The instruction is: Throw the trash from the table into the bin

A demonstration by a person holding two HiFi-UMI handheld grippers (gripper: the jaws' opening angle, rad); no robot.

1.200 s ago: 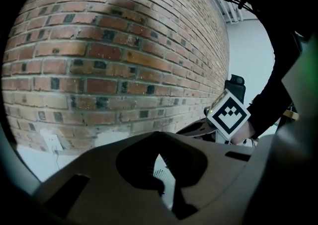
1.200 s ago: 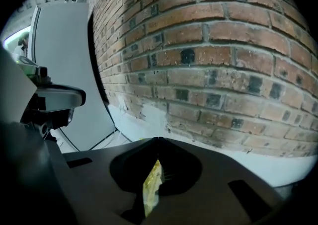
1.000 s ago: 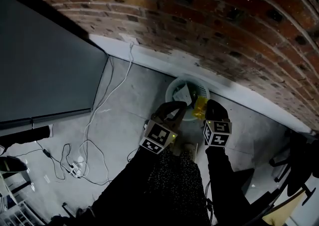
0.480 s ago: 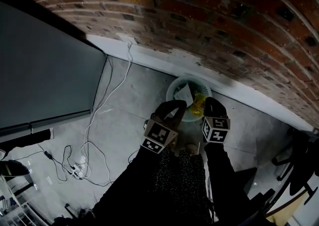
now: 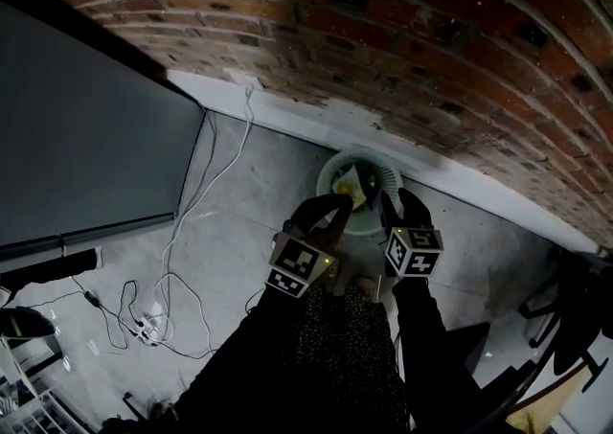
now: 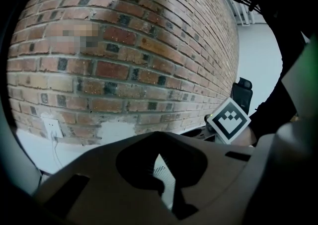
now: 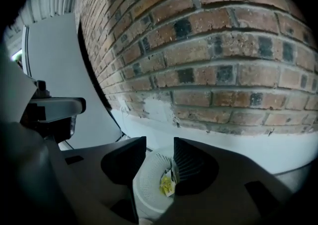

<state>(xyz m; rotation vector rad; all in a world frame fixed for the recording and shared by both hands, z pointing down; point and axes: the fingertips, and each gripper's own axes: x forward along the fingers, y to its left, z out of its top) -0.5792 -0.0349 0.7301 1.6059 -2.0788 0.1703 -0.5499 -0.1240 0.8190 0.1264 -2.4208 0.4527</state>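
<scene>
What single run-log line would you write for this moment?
right gripper: jaws just been opening, nothing between them | yellow wrapper: inside white bin | left gripper: shut, alongside

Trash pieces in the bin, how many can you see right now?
2: a yellow wrapper in the white bin, and a white paper beside it. More may be hidden underneath.

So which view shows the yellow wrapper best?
The right gripper view: the yellow wrapper shows largest there, bright against the mesh wall of the white bin. The head view shows the wrapper only as a small spot in the bin. The left gripper view shows a sliver of bin, no wrapper.
</scene>
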